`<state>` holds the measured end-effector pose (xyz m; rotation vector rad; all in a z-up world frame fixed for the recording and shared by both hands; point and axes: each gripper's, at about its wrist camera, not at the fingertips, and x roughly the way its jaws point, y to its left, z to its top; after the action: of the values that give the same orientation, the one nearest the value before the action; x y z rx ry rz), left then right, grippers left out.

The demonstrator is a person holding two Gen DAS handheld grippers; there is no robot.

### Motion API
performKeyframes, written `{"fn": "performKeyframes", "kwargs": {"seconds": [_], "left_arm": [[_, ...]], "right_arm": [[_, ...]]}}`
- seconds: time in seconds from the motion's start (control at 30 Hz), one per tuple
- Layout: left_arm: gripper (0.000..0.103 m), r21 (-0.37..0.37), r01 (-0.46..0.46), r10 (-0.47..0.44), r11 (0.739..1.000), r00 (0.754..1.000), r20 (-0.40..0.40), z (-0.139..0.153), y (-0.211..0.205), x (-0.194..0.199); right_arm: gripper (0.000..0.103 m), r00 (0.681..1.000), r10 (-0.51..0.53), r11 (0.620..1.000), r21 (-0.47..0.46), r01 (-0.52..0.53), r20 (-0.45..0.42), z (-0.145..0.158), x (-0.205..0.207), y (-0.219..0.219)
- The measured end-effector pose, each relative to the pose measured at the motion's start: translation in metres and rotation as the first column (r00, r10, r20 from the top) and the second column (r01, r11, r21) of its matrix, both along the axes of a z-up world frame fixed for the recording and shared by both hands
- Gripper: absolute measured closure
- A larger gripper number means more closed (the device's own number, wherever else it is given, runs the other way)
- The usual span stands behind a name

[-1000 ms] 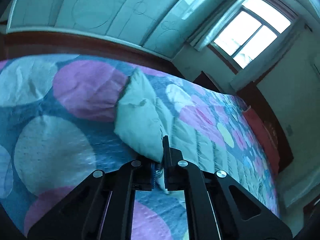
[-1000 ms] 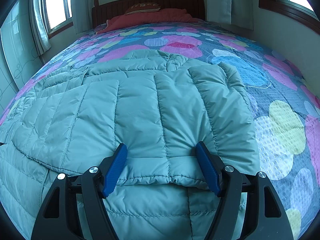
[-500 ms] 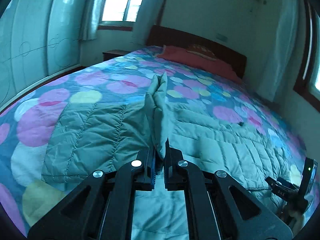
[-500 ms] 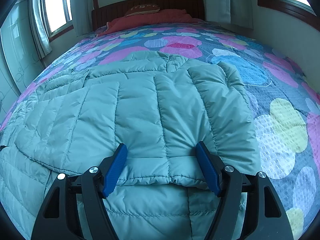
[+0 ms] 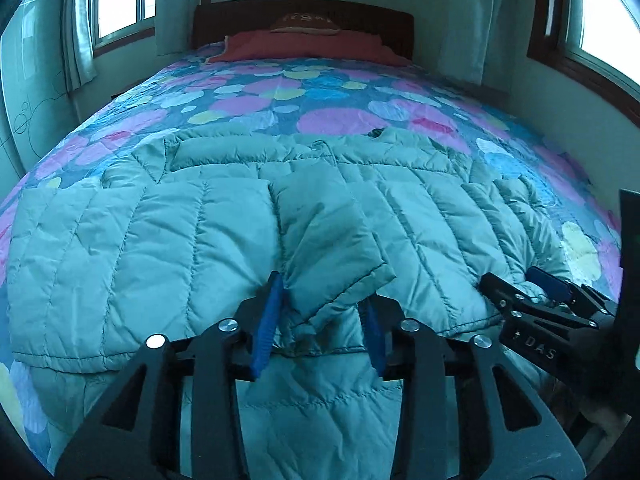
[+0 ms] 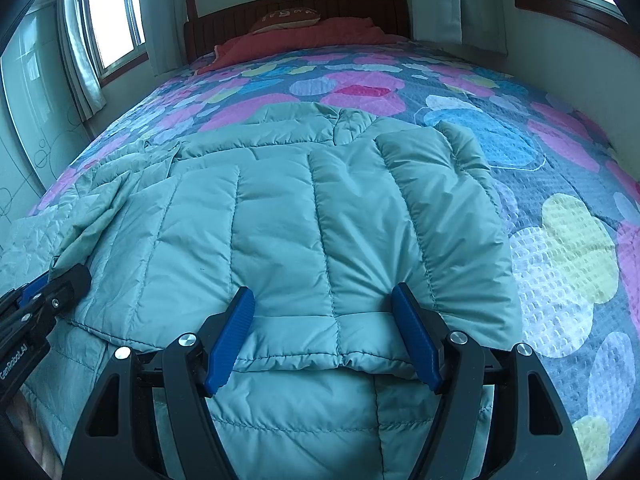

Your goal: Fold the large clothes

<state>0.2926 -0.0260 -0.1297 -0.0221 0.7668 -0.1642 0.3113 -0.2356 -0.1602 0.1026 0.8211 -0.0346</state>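
Note:
A large pale green quilted down jacket (image 5: pixel 168 240) lies spread on the bed, with both sides folded in over its body; it also shows in the right wrist view (image 6: pixel 280 232). My left gripper (image 5: pixel 320 320) is open, its blue pads either side of a folded sleeve end (image 5: pixel 328 240) that lies loose on the jacket. My right gripper (image 6: pixel 324 332) is open over the folded right panel's lower hem (image 6: pixel 304 360). The right gripper shows at the right edge of the left wrist view (image 5: pixel 548 296). The left gripper shows at the left edge of the right wrist view (image 6: pixel 44 296).
The bed has a blue cover with pink, yellow and pale spots (image 6: pixel 560 240). A red blanket and pillow (image 5: pixel 304 40) lie by the dark wooden headboard (image 6: pixel 296 4). Windows with curtains (image 6: pixel 108 28) are on both side walls.
My left gripper swung the sleeve across over the jacket, laid it down and opened. The right gripper stayed open over the hem.

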Motion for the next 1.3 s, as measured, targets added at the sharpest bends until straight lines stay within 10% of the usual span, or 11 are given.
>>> {"fn": "performKeyframes", "kwargs": {"seconds": [0.73, 0.93, 1.3], "left_arm": [[0.045, -0.066, -0.366, 0.366, 0.928, 0.931, -0.002, 0.011, 0.203, -0.047], [0.045, -0.094, -0.362, 0.362, 0.928, 0.932, -0.015, 0.007, 0.206, -0.041], [0.041, -0.081, -0.288, 0.289, 0.954, 0.957, -0.007, 0.013, 0.175, -0.020]], "right_arm": [[0.033, 0.983, 0.184, 0.969, 0.170, -0.180, -0.004, 0.029, 0.050, 0.144], [0.093, 0.971, 0.239, 0.958, 0.169, -0.234, -0.015, 0.016, 0.054, 0.160], [0.095, 0.997, 0.044, 0.996, 0.080, -0.048, 0.060, 0.037, 0.039, 0.043]]}}
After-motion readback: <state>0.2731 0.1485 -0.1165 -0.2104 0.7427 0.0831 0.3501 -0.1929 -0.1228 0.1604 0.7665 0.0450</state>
